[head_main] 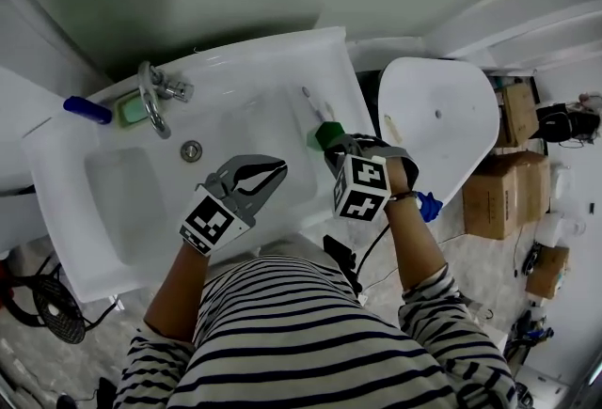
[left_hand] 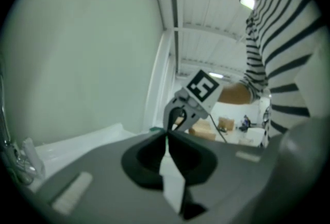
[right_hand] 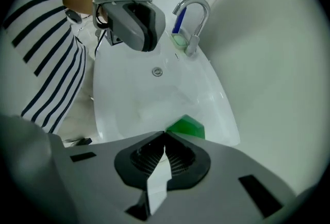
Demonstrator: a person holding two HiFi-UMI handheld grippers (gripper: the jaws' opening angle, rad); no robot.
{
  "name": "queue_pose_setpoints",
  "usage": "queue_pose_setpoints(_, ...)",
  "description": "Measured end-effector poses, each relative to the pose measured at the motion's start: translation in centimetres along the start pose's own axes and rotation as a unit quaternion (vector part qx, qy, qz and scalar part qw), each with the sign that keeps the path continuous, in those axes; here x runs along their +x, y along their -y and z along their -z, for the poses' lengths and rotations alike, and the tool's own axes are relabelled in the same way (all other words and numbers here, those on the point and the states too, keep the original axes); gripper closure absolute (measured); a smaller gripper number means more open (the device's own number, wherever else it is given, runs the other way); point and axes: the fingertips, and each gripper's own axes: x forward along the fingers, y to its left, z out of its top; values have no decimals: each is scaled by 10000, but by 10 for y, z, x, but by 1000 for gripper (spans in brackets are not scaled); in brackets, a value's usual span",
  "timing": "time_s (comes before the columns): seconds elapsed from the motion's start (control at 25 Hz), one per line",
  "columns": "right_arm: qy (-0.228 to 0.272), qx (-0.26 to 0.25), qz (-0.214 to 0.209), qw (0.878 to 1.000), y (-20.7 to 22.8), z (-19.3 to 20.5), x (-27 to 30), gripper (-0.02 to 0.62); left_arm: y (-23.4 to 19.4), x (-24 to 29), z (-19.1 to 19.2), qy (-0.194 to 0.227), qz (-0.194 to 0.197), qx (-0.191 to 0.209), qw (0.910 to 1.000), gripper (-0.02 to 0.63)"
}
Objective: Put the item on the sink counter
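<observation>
Faucet (head_main: 155, 99) at left end of sink (head_main: 120, 202), item (head_main: 328, 133) on its right counter, toilet (head_main: 442, 116) further right

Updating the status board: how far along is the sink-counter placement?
Done, it seems: green item sits on the sink counter, right of the basin. In hand: nothing; right gripper and left gripper are both shut and empty. Left: likely only pulling the right gripper clear.

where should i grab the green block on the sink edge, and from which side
Probably from above, with the jaws across two opposite side faces of the green block. It lies flat and low on the rim of the sink. Its sides look free all round, while the underside sits on the rim, so a level approach would likely scrape the rim.
</observation>
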Motion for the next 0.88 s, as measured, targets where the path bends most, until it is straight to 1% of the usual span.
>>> queue_pose_setpoints(0.24, 158, -472, 112, 9987, 32, -52, 2, 581, -15, -30, -2, 25, -257, 13, 9997, 589)
queue_pose_setpoints(0.44, 338, -865, 43, 9957, 49, -93, 15, 581, -30, -53, 1, 14, -538, -28, 9985, 589)
queue_pose_setpoints(0.68, 473, -1111, -42, 9927, 65, -133, 31, 581, -38, -77, 8, -66, -705, -47, 9975, 589)
queue_pose_setpoints(0.88, 495, -1376, -7, 9893, 82, -163, 49, 581, -46, -93, 14, -115, -858, -98, 9962, 589)
